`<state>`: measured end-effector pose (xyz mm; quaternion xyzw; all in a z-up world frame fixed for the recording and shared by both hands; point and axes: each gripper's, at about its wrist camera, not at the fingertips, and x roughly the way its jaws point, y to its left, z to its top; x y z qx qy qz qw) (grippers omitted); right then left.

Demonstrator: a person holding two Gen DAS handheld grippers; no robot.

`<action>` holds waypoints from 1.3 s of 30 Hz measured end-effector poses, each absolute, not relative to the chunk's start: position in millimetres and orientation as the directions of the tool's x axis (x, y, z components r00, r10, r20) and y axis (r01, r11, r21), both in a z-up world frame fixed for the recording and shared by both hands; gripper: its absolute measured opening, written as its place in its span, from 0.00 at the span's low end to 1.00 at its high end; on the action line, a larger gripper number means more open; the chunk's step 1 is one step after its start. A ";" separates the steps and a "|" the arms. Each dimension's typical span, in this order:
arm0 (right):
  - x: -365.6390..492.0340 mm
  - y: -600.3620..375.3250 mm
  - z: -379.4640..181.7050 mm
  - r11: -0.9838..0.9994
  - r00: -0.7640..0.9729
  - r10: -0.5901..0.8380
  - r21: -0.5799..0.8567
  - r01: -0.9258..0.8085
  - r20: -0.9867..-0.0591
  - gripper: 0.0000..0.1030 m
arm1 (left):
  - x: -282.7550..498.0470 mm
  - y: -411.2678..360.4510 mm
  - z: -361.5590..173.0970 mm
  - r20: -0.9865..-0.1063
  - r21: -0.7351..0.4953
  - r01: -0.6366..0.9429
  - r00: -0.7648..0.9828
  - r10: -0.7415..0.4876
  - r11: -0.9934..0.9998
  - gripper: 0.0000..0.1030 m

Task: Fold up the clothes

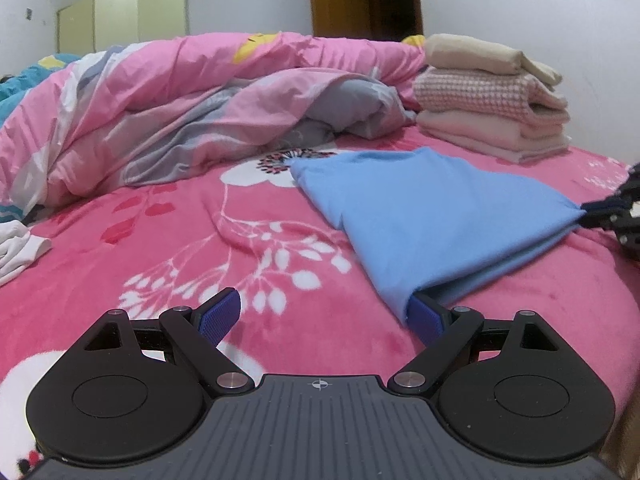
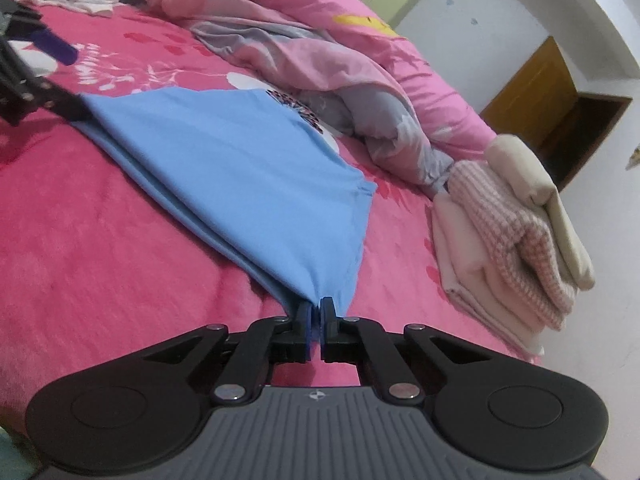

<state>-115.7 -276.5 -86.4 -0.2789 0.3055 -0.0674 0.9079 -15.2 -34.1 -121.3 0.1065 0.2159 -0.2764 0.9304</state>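
On the pink floral blanket (image 1: 168, 240) lies one blue garment (image 1: 432, 216); its near corner hides a pad of the left gripper (image 1: 324, 314), jaws wide apart; the right gripper (image 2: 316, 312) is clamped on another corner; three folded items are stacked (image 2: 516, 232) beyond.

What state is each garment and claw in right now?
Left claw: open, one finger under the shirt's corner.
Right claw: shut on the blue shirt's corner.
Blue shirt: folded over, flat on the bed.
Stack of clothes: folded.
White garment: crumpled, unfolded.
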 end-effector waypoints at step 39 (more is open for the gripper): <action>-57.4 -357.2 -55.6 0.997 0.736 -0.048 0.011 0.075 -0.675 0.04 | 4.8 -34.4 -131.2 -0.458 -0.135 0.604 0.665 -0.590 0.786 0.94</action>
